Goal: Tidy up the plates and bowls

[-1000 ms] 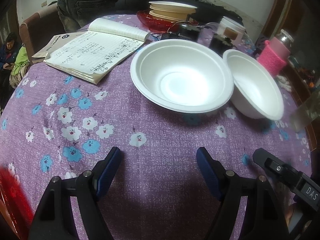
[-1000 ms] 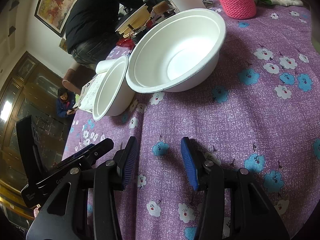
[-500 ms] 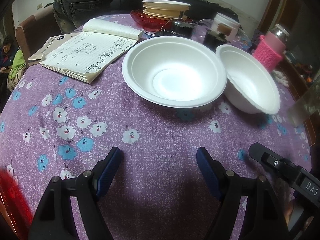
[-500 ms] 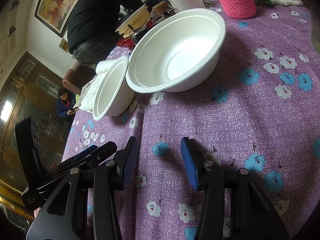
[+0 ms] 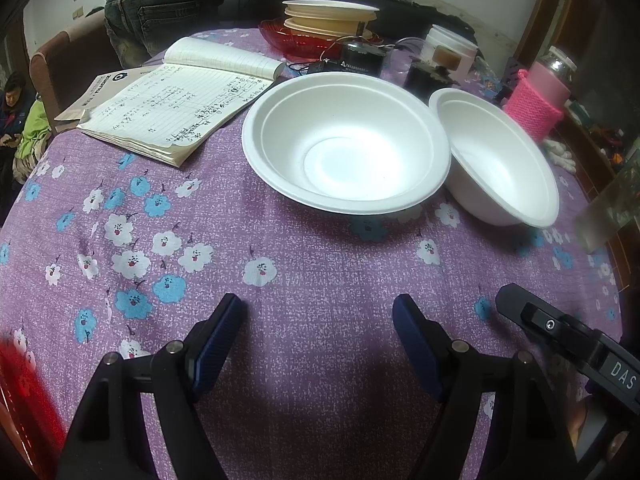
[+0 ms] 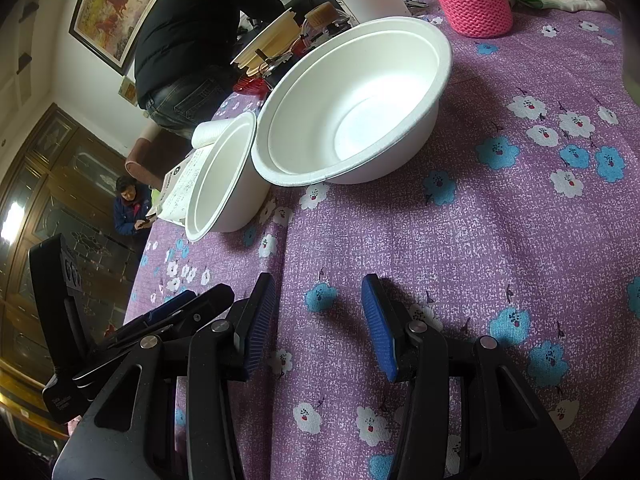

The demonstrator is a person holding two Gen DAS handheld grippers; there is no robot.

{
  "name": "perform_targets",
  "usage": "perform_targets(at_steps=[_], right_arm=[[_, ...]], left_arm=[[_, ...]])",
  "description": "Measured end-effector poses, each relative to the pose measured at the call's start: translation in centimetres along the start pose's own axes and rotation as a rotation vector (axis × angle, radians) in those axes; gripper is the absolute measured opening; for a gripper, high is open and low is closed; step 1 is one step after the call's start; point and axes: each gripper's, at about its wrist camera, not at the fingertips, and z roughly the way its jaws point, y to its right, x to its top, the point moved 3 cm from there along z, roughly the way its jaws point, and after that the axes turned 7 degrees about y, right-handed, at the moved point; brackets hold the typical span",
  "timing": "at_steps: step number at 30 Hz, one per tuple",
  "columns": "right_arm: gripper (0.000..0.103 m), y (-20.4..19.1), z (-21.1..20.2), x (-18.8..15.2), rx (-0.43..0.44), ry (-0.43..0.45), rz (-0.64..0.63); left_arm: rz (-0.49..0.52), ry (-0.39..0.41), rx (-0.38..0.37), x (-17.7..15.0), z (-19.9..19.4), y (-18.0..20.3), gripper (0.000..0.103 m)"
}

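While we held both tools low over the desk [image 5: 320, 272] with its purple flowered cloth, nothing sat between either pair of blue pads. Farthest left in the left wrist view lay an open lined notebook with handwriting [image 5: 176, 104], well apart from our left tool [image 5: 318, 320], whose jaws stood wide and empty. Just right of the notebook stood the wide white foam bowl [image 5: 344, 144], upright on the cloth. Its rim met that of the second white foam bowl [image 5: 496, 160] to its right; we could not tell whether they touched or only overlapped in view. Behind them a stack of tan plates on a red dish [image 5: 328, 20] sat at the far edge, and a pink knitted bottle sleeve [image 5: 536, 104] stood further right. Our right tool [image 6: 318, 312] was parted more narrowly, also empty, near the bowls.
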Motion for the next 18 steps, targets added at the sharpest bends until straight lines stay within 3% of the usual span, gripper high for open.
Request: perform_targets(at_steps=[18], right_arm=[[0.045,0.02,-0.04,0.01,0.0,0.0,0.0]], left_arm=[[0.005,-0.002,-0.002,-0.08,0.01,0.22,0.078]])
